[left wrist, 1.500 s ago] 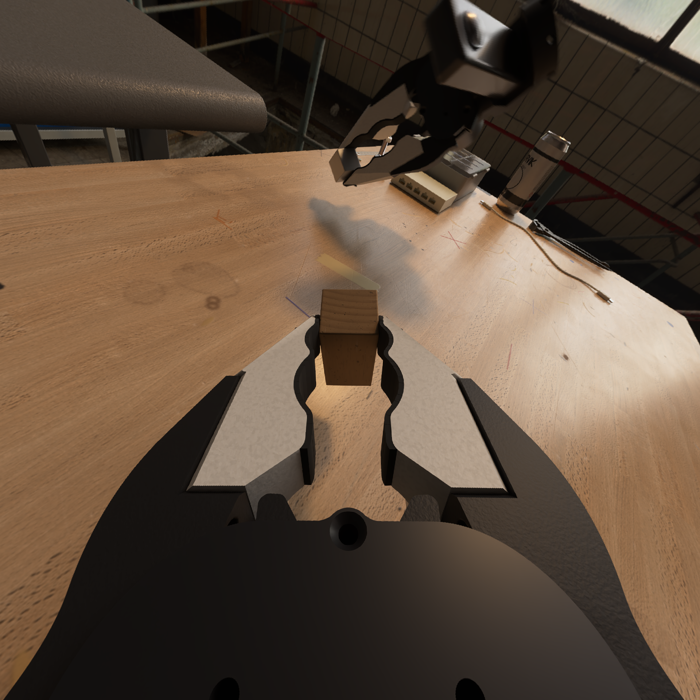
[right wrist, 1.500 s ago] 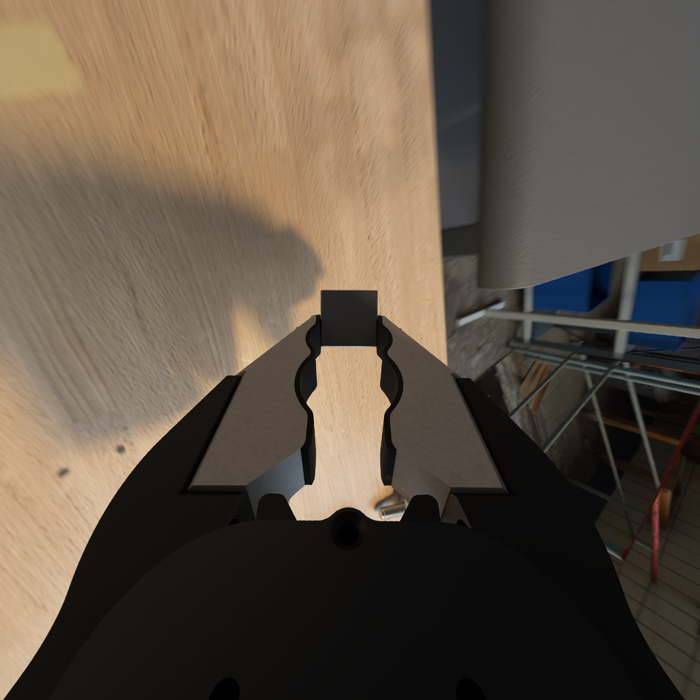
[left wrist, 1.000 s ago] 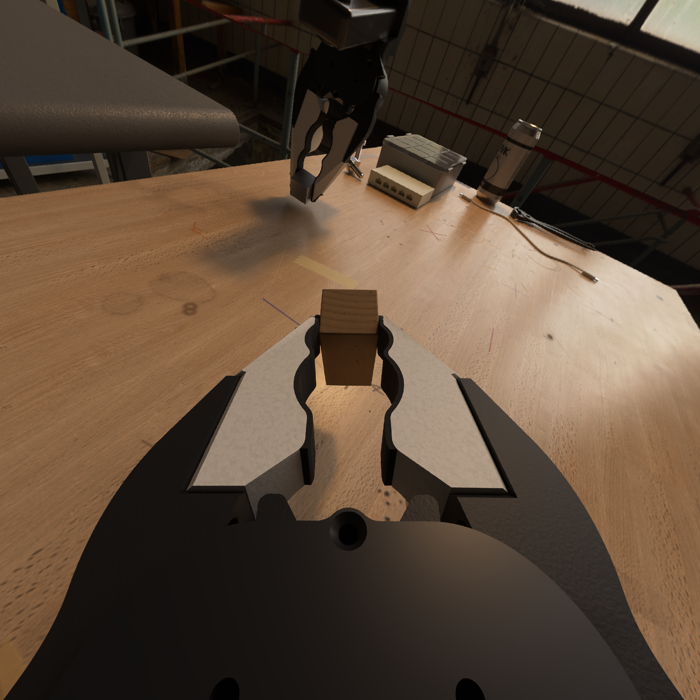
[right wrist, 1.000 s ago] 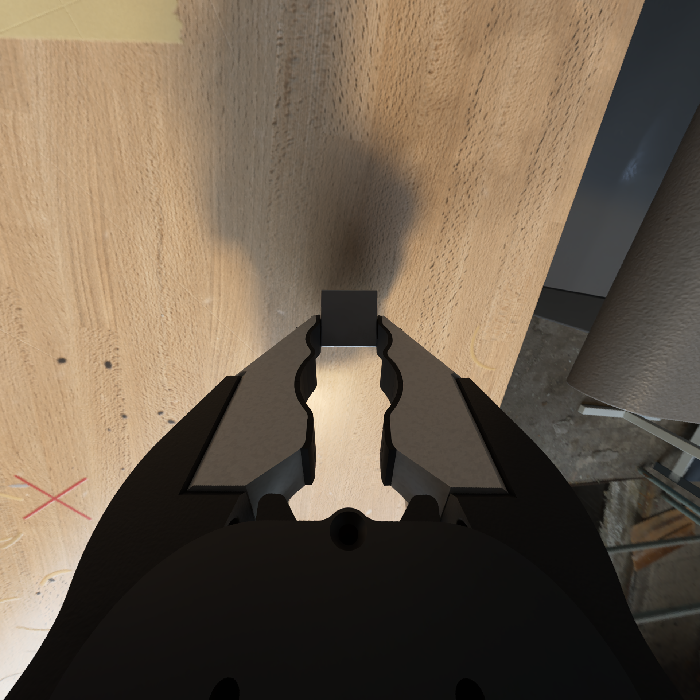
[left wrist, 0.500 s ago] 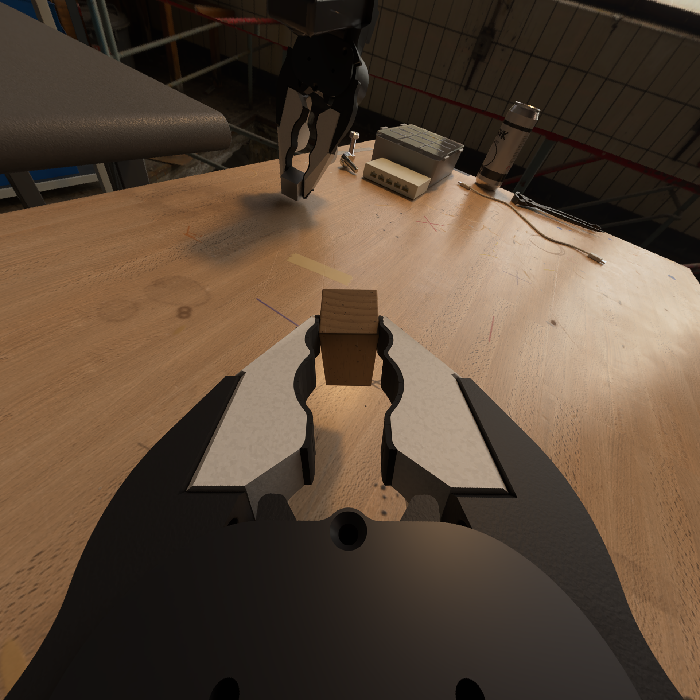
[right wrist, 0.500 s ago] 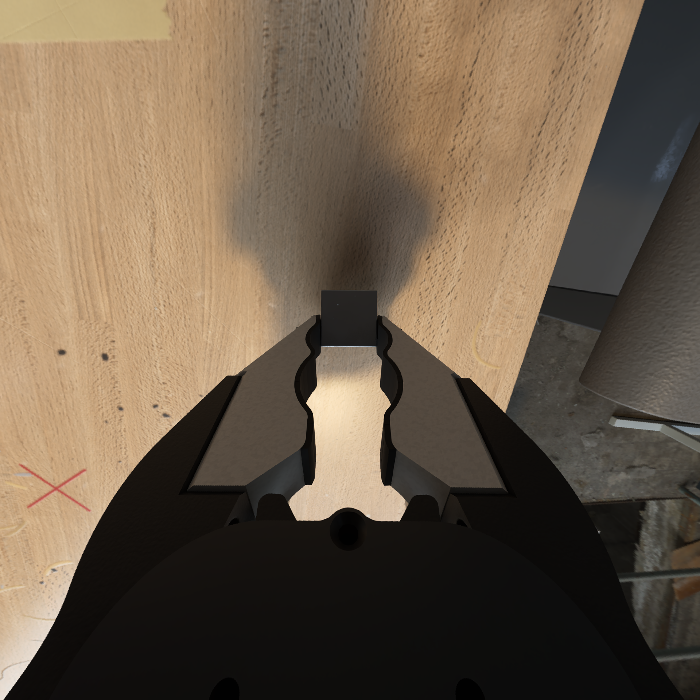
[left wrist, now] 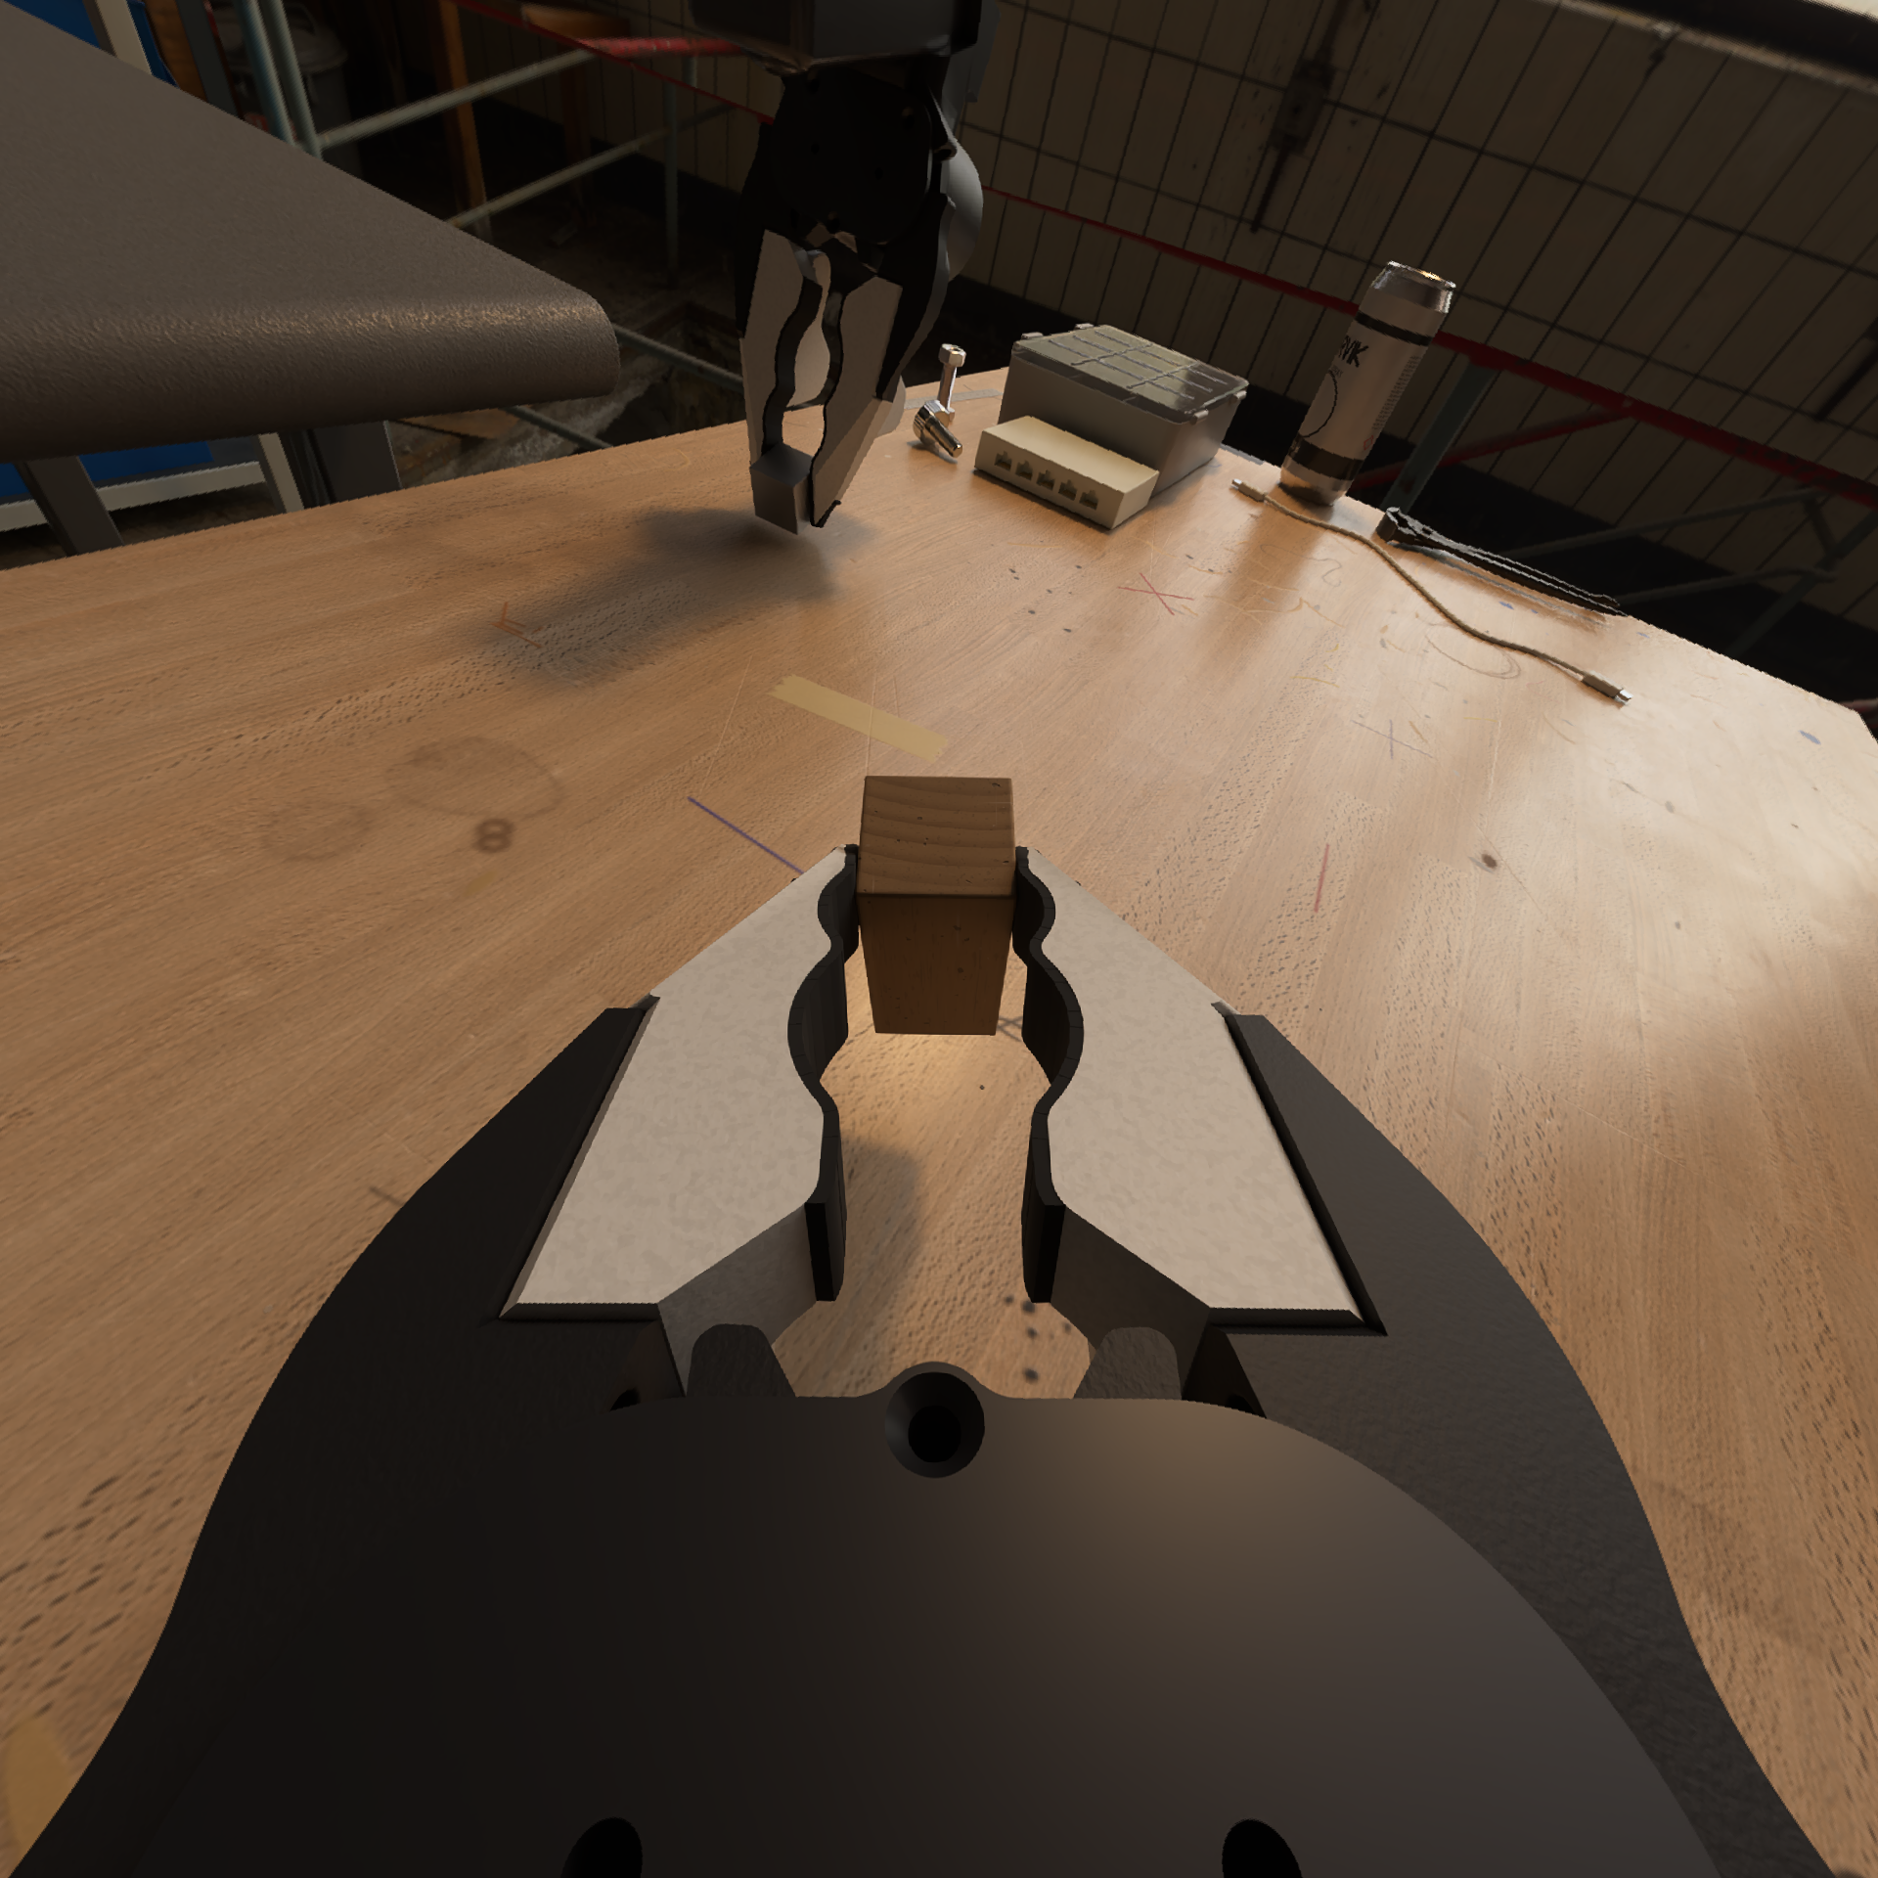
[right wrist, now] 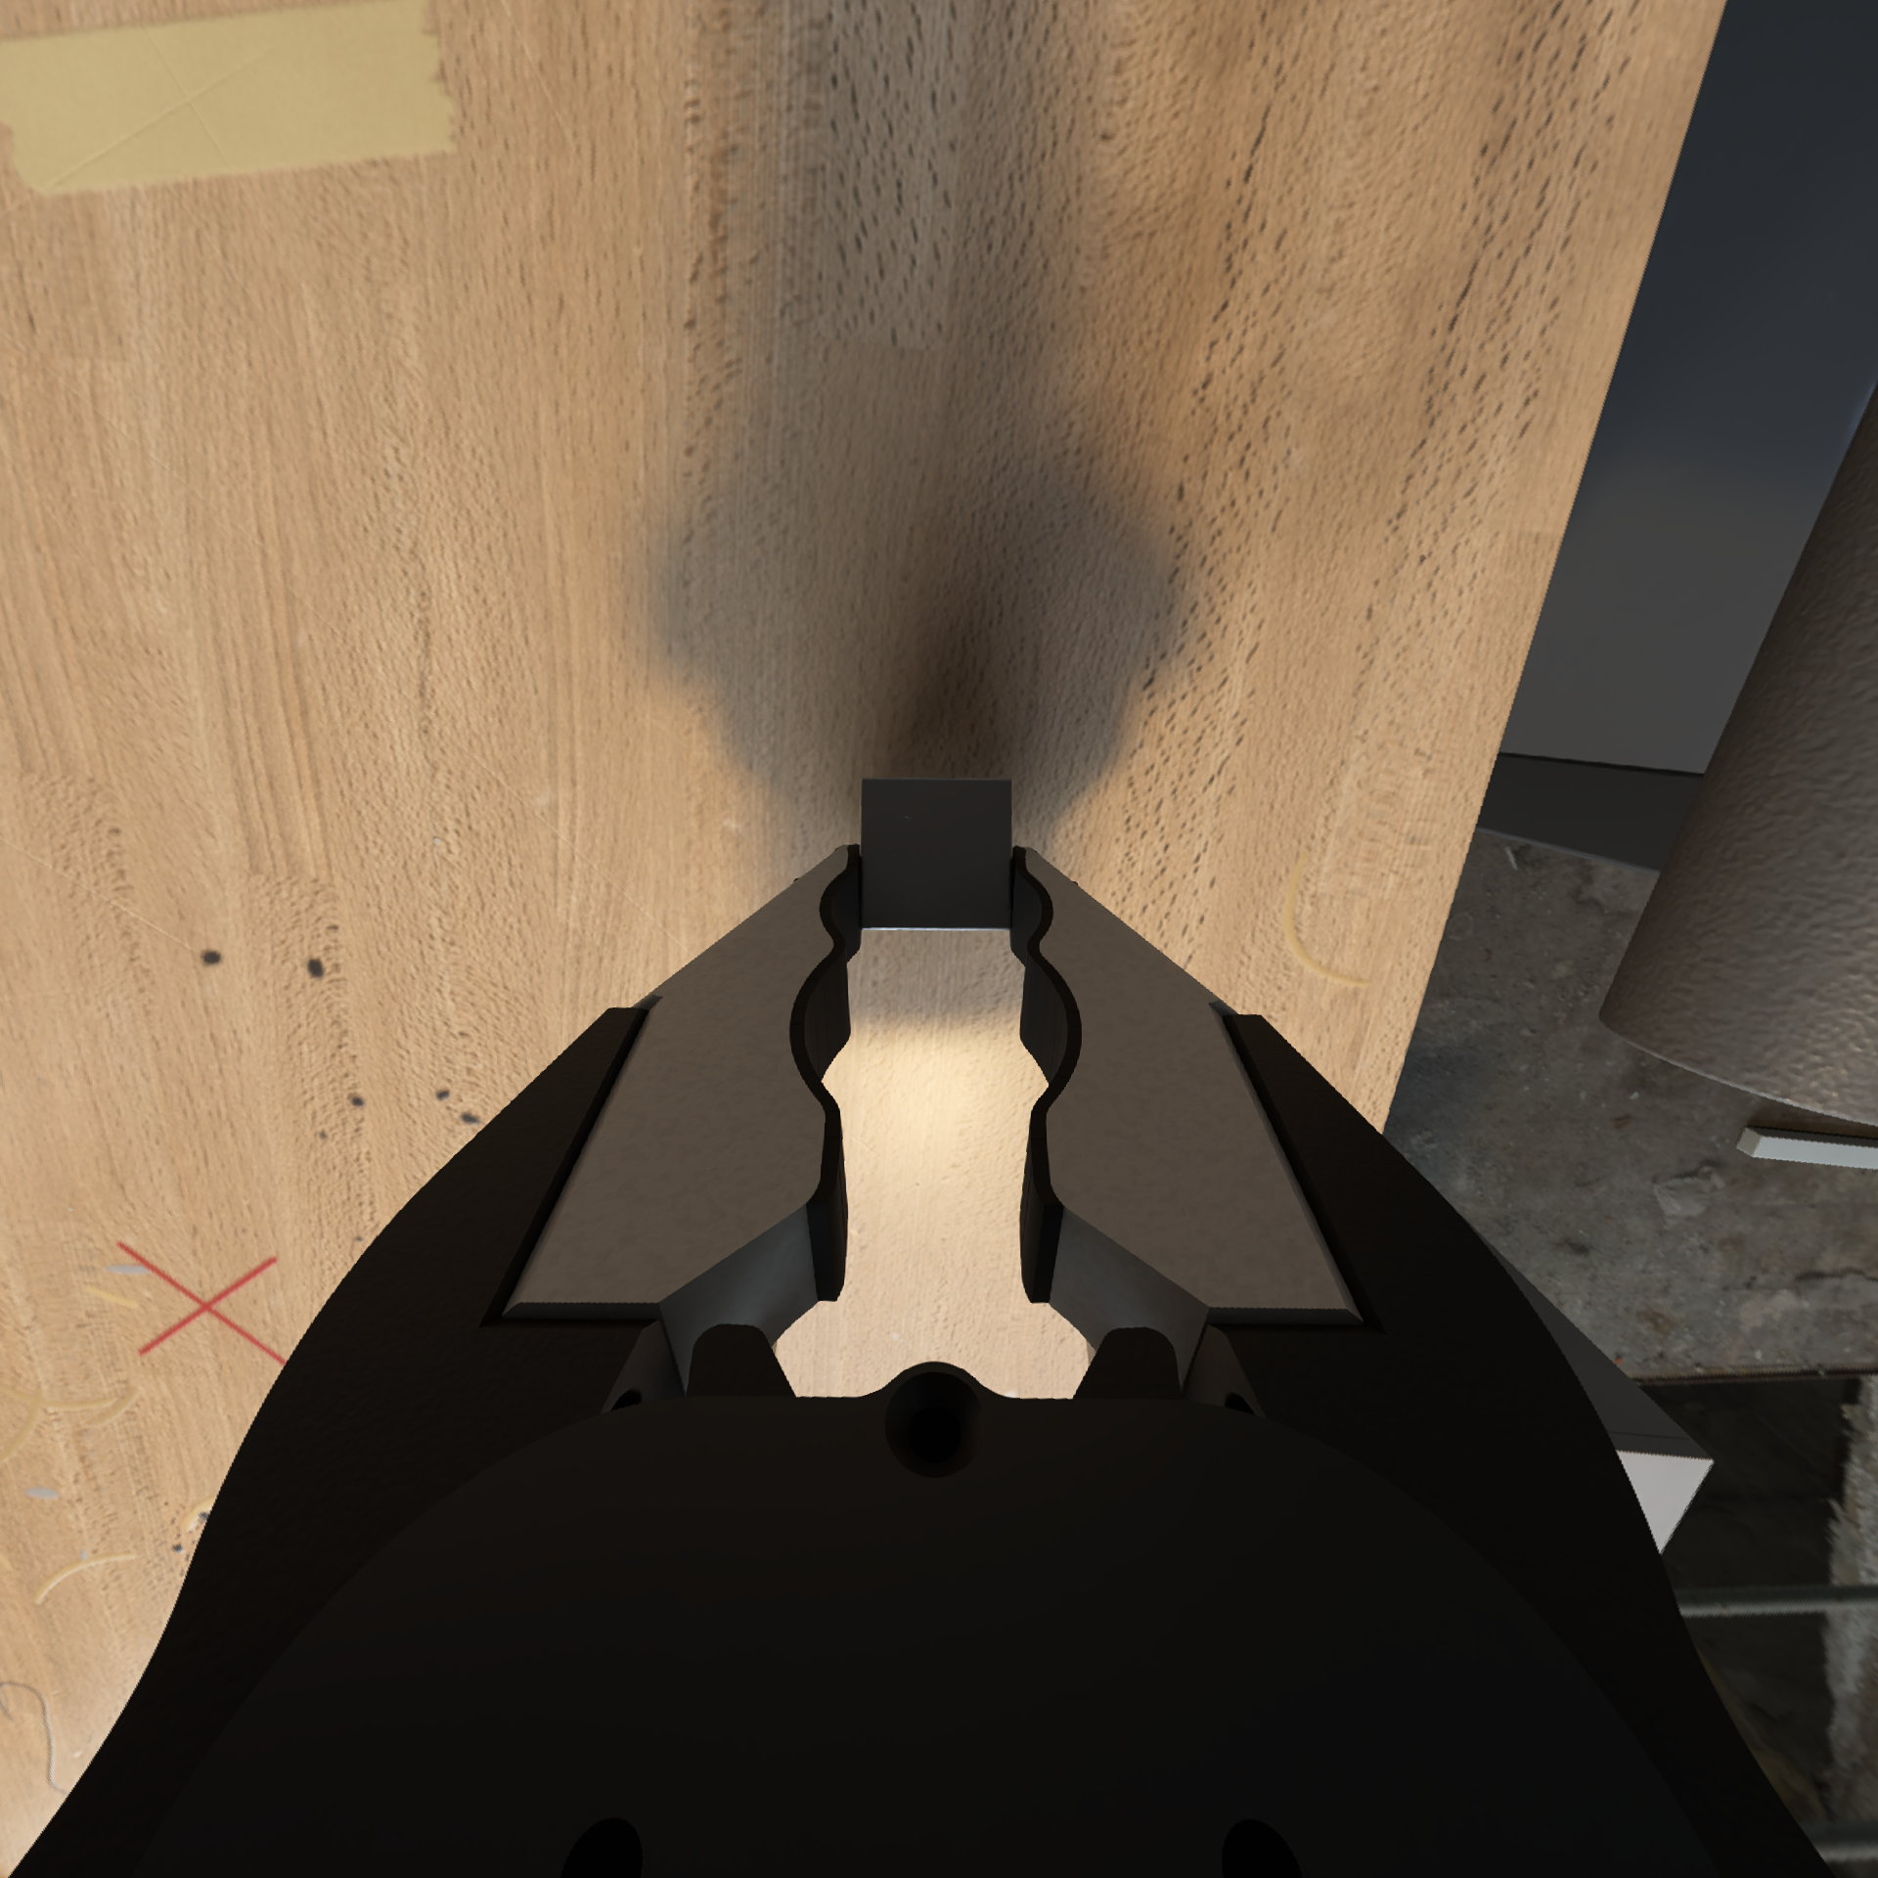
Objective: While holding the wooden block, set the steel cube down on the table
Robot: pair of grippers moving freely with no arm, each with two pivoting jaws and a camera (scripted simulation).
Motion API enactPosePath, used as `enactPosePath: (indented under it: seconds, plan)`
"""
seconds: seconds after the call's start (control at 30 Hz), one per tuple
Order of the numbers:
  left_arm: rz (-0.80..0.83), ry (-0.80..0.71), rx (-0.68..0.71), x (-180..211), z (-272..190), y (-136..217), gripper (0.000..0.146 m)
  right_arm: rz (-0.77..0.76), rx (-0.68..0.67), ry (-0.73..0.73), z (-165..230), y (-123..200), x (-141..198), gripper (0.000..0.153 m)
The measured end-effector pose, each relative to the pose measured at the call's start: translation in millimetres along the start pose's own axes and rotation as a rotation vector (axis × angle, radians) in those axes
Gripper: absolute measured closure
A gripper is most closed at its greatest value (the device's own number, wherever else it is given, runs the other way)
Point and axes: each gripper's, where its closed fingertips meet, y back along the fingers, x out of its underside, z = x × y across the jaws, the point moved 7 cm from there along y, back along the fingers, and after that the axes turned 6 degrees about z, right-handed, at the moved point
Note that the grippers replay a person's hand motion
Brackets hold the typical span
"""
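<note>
My left gripper (left wrist: 936, 882) is shut on the wooden block (left wrist: 936, 864) and holds it above the wooden table (left wrist: 356, 965). My right gripper (right wrist: 936, 882) is shut on the dark steel cube (right wrist: 936, 849), pointing straight down with the cube just above the table (right wrist: 305, 610), its dark shadow right under it. In the left wrist view the right gripper (left wrist: 798, 498) hangs near the table's far edge with the steel cube (left wrist: 780, 488) at its tips, very close to the surface. Whether the cube touches the table I cannot tell.
A strip of tape (left wrist: 859, 716) lies mid-table. At the far side are bolts (left wrist: 940, 412), a grey box (left wrist: 1128, 391) with a beige hub (left wrist: 1062, 473), a can (left wrist: 1362, 386), a cable (left wrist: 1474, 630) and a black tool (left wrist: 1494, 559). The table edge (right wrist: 1545, 711) runs right of the cube. A grey padded surface (left wrist: 234, 274) stands beyond.
My right gripper turned to point straight down and sank toward the table's far edge with the steel cube; its shadow grew tighter and darker. My left gripper kept hold of the wooden block.
</note>
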Motion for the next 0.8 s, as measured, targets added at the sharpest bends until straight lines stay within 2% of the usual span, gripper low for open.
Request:
enactPosePath:
  seconds: [0.1,0.13,0.2,0.27,0.37,0.47,0.53,0.6,0.7,0.8]
  plan:
    - [0.0,-0.002,0.0,-0.1,-0.2,0.2,0.117,-0.036,0.024,0.007,2.8,4.7,-6.1,0.124]
    - [-0.002,-0.004,-0.001,-0.1,-0.4,0.3,0.117,-0.1,0.036,0.017,9.7,12.9,-15.2,0.124]
    - [-0.005,-0.005,-0.001,-0.2,-0.5,0.6,0.117,-0.236,0.044,0.019,38.9,37.6,-43.6,0.124]
    - [-0.001,-0.001,0.0,-0.1,-0.2,0.2,0.117,-0.305,0.002,0.002,89.6,54.1,-80.3,0.124]
    - [0.013,-0.004,0.0,0.3,-0.4,-1.3,0.117,-0.348,-0.111,0.041,172.9,38.3,-122.9,0.124]
    - [0.029,-0.011,-0.002,1.0,-1.2,-3.0,0.117,-0.344,-0.134,0.097,219.1,6.8,-144.8,0.124]
    - [0.034,-0.016,-0.002,1.2,-1.9,-3.2,0.117,-0.349,-0.162,0.096,227.1,-2.8,-153.7,0.124]
    - [0.025,-0.029,-0.002,1.4,-3.9,-1.9,0.117,-0.372,-0.122,0.099,224.5,-6.2,-157.9,0.124]
    - [0.025,-0.032,-0.004,1.6,-4.5,-1.7,0.117,-0.29,-0.036,0.111,217.9,-15.2,-154.1,0.124]
    - [0.026,-0.028,0.01,1.5,-4.5,-1.9,0.117,-0.252,-0.015,0.125,218.6,-21.2,-150.2,0.124]
